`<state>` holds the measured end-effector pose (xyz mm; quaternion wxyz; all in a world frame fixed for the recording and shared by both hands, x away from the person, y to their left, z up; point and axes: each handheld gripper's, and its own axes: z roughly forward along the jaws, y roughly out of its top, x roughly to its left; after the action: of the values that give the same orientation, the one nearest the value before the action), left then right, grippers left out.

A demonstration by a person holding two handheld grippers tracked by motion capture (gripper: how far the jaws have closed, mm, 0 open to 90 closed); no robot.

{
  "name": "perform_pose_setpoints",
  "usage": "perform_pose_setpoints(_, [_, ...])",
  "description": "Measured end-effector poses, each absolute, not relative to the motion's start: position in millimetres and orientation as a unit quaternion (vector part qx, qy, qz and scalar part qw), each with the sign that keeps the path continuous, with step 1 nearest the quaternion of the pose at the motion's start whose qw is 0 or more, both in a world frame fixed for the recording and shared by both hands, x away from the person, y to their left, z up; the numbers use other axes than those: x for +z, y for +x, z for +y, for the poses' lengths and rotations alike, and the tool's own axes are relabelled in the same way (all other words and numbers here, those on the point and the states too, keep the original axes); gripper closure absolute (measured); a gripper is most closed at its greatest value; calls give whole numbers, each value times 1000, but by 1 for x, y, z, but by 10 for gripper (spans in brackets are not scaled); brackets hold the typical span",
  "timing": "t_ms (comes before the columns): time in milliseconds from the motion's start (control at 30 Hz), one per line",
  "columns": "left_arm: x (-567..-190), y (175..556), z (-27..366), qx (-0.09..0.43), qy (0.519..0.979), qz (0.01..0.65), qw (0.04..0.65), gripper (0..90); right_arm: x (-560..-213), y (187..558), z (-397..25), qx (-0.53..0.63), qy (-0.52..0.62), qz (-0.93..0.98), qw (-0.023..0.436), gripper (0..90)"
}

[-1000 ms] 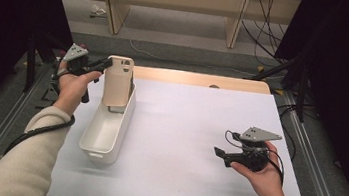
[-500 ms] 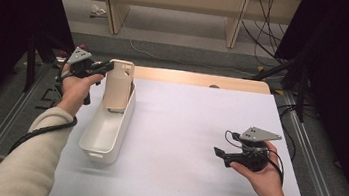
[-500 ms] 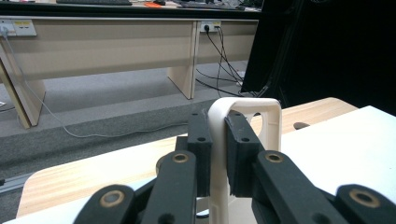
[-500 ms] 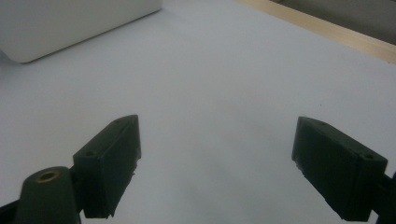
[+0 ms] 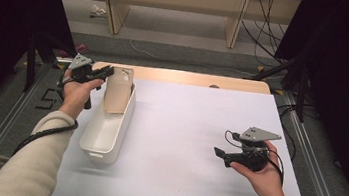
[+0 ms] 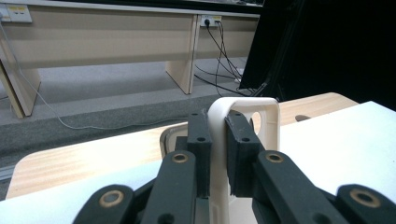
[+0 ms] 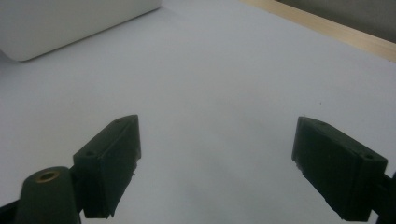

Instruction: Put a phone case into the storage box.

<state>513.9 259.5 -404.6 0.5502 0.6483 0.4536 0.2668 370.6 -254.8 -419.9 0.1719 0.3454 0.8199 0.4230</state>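
Note:
A cream board with a handle hole [image 5: 117,92] stands on end, leaning in the far end of a long white tub [image 5: 119,130] at the table's left. My left gripper [image 5: 109,72] is shut on the board's upper left edge. In the left gripper view the black pads [image 6: 200,140] clamp the rim of the board [image 6: 244,108] just beside its hole. Far to the right, near the front of the table, my right gripper [image 5: 218,153] is held low over the white sheet, pointing left. Its jaws [image 7: 215,158] stand wide apart with nothing between them.
A white sheet [image 5: 193,130] covers the table, leaving a wooden strip [image 5: 190,78] bare along the far edge. A corner of the tub [image 7: 70,23] lies ahead of the right gripper. Beyond the table are bench legs [image 5: 115,10] and floor cables [image 5: 265,43].
The left gripper has come slightly down and toward the person, lowering the board deeper into the tub. The right gripper has stayed in place.

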Motion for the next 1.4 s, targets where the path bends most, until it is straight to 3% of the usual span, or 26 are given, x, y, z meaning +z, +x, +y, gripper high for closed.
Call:
perform_pose_setpoints(1100, [-422, 522, 265, 270, 671, 466, 510, 770, -420, 371, -255, 424, 345, 820, 173, 164])
perform_pose_setpoints(1400, [-419, 526, 261, 292, 688, 471, 468, 671, -420, 371, -255, 424, 344, 820, 173, 164])
